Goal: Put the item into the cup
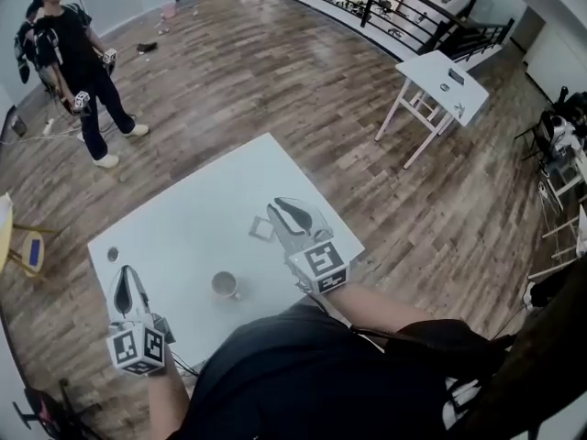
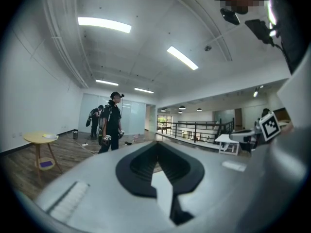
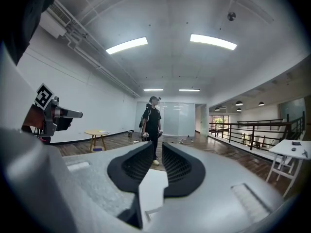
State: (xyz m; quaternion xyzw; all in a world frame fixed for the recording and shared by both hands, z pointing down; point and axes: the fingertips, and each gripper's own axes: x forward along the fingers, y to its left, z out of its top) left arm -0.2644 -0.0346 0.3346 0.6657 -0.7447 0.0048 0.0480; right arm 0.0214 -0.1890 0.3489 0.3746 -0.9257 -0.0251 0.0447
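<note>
round cup (image 1: 224,285), flat square item (image 1: 261,228); right hand-held gripper (image 3: 158,149) released, left hand-held gripper (image 2: 156,147) clenched.

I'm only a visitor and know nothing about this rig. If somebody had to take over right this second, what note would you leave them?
Left gripper: jaws together, empty, near the table's left edge.
Right gripper: jaws apart with nothing between them, over the table, just right of the small square item in the head view.
The item lies flat on the white table, not picked up. The cup stands upright nearer the person, between the two grippers.
Done: nothing so far.
Left: grasp the item, carry it to the cup, drop it in.
</note>
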